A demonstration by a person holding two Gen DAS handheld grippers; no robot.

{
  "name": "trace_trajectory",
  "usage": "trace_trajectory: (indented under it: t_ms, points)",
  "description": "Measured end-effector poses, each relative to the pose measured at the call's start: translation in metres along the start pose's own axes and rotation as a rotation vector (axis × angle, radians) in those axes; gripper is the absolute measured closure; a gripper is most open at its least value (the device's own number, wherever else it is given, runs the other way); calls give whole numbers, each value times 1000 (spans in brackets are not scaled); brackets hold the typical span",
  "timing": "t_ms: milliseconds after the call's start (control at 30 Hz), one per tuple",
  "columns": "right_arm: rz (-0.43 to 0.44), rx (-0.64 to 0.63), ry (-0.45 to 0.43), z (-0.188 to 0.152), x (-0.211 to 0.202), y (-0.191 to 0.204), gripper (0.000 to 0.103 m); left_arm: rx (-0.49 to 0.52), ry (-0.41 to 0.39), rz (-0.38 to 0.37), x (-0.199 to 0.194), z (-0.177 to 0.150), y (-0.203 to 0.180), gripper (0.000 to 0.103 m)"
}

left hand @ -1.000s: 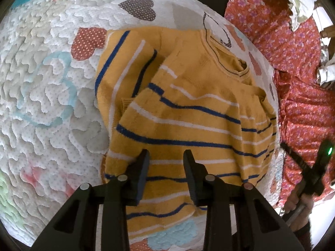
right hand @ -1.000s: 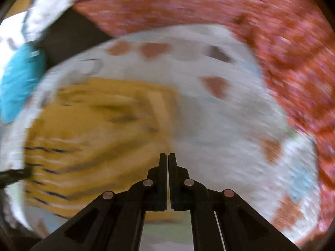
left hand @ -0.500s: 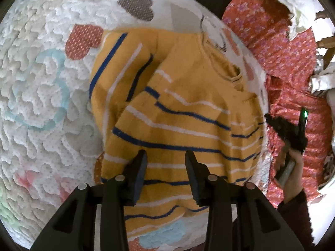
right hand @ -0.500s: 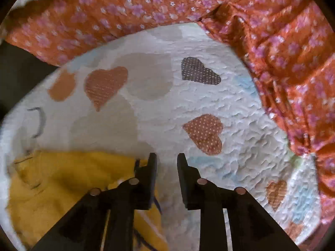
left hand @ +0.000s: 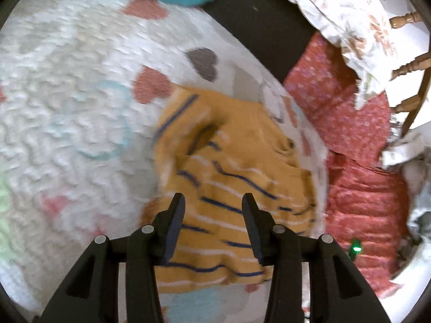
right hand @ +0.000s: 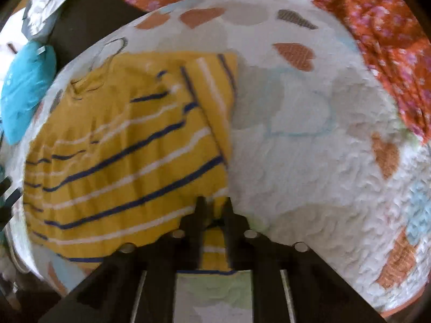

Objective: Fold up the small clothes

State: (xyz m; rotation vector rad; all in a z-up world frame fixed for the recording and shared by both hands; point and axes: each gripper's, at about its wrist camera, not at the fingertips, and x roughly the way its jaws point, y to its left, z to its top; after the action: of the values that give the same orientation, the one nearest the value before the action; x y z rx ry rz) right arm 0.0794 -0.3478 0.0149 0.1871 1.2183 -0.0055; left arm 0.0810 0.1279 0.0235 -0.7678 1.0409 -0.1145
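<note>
Right hand-held gripper (right hand: 213,210) pinches the sweater (right hand: 121,161) at its hem corner, ready to lift a fold, while the sweater lies flat on the quilt (right hand: 309,161); left hand-held gripper (left hand: 212,210) hovers above it, jaws opening, empty

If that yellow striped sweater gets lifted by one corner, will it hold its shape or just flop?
Probably flop: the yellow striped sweater is soft knit, already rumpled and folded over itself, so it should drape and unfold. It looks light, being small and thin at its edges. On the textured quilt, pushing would likely bunch it rather than slide it. The right gripper is at its hem corner.
</note>
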Motion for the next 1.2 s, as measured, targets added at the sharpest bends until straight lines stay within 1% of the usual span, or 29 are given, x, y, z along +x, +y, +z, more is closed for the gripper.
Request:
trace_trajectory:
  t_ms: [33,67,100,200,267,300,333,367,400,433,467,500,567,600,633,700,800,833,900,933,967,1000,1033,1100,1167,1200]
  points:
    - [-11,19,-8,-2,-3,-5,99,4,-13,42,-3,-5,3,61]
    - [-19,61,-12,-1,-4,-15,102,3,-18,64,-5,-8,6,61]
    - [-79,96,-12,0,-2,-27,103,-10,-21,83,-7,-12,11,61]
    - [-141,188,7,-3,-1,-64,103,-60,-17,75,-15,-22,30,61]
    - [-60,227,-17,-11,-15,-81,102,-64,-11,69,-17,-28,33,56]
    - [-16,221,-30,-17,-24,-84,102,-54,-7,75,-17,-31,34,55]
    - [3,201,-31,-24,-33,-85,99,-39,-3,87,-17,-34,33,54]
    - [6,185,-33,-29,-39,-85,96,-28,1,97,-15,-36,32,54]
    - [10,174,-41,-36,-47,-85,84,-14,8,103,-14,-39,31,54]
    - [18,174,-51,-44,-54,-85,64,-9,14,106,-13,-40,30,54]
    - [29,181,-61,-50,-59,-86,56,-11,24,112,-10,-41,31,53]
    - [49,197,-73,-57,-65,-86,52,-19,34,110,-8,-42,32,52]
    - [101,219,-71,-68,-70,-80,52,-50,71,76,-2,-45,36,48]
    - [124,221,-67,-71,-72,-76,52,-73,99,55,4,-47,38,48]
    - [150,213,-63,-73,-75,-68,52,-96,117,40,8,-49,40,47]
    - [188,157,-63,-69,-80,-40,52,-117,131,14,13,-55,42,47]
    - [246,31,-68,-38,-90,19,51,-99,109,40,16,-61,36,43]
    - [278,-11,-61,-26,-92,42,48,-91,101,42,15,-63,34,42]
    - [326,-85,-35,-6,-90,89,42,-72,89,49,16,-66,31,41]
    - [351,-128,-10,6,-85,116,39,-65,86,55,16,-69,31,41]
    - [378,-181,27,19,-76,147,39,-66,81,55,16,-70,32,41]
    - [386,-231,58,29,-66,175,38,-69,77,51,16,-70,33,41]
    - [383,-265,74,36,-58,195,38,-76,72,46,17,-70,34,41]
    - [367,-337,123,51,-34,243,38,-105,62,27,16,-71,39,41]
    - [348,-356,164,65,-6,284,38,-136,59,10,15,-72,44,41]
    - [344,-359,180,68,4,296,38,-151,58,2,15,-72,46,41]
